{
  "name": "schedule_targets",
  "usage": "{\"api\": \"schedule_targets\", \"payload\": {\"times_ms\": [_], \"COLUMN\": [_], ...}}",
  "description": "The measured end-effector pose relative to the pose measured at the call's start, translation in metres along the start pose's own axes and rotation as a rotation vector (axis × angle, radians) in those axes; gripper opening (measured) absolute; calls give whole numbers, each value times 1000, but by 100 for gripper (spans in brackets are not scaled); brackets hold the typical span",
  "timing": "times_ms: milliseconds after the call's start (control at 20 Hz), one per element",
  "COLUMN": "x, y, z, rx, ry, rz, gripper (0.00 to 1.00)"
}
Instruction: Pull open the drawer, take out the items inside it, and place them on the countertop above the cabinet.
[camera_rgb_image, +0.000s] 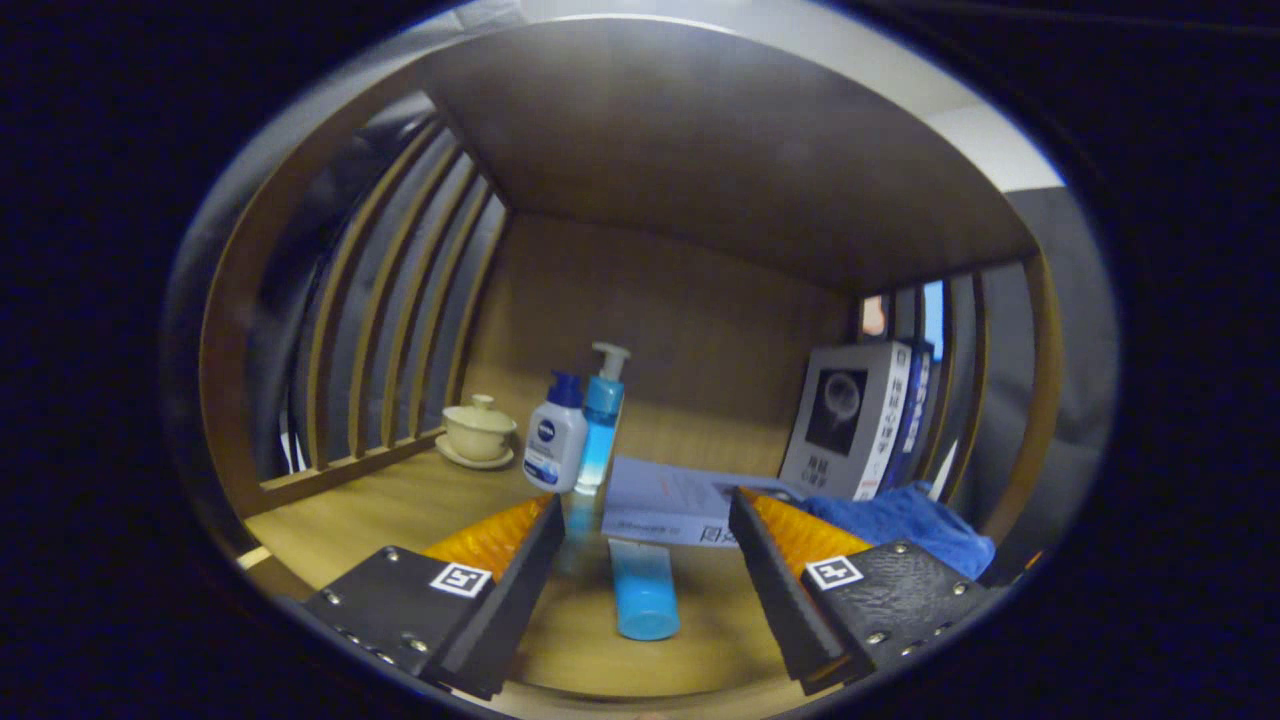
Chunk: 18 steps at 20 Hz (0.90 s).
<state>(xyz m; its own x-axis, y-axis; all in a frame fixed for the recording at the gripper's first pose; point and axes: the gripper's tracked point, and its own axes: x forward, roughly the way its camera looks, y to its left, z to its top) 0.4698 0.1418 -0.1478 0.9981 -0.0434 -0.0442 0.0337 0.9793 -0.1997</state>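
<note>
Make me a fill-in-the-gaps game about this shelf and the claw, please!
1. The claw is ____, with nothing pressed between its fingers.
2. The tube lying between the claw's fingers is coloured ____.
3. The cream cup with its lid sits on a ____ beside the wooden slats.
4. The two pump bottles are standing ____, beyond the fingers.

Missing words: open; blue; saucer; upright

Lidded cup on saucer near slats; books upright at right.
</note>
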Motion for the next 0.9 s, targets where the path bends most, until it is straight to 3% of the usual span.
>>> {"api": "schedule_targets", "payload": {"times_ms": [150,250,400,600,750,900], "x": [-17,-38,-73,-125,-159,-193], "y": [-16,-27,-46,-58,-58,-55], "z": [42,54,98,162,156,118], "rx": [-12,-17,-16,80,85,119], "ry": [-164,-192,-292,-396,-346,-249], "rz": [-71,-98,-106,-33,33,50], "gripper": [98,97,97,96,96,96]}}
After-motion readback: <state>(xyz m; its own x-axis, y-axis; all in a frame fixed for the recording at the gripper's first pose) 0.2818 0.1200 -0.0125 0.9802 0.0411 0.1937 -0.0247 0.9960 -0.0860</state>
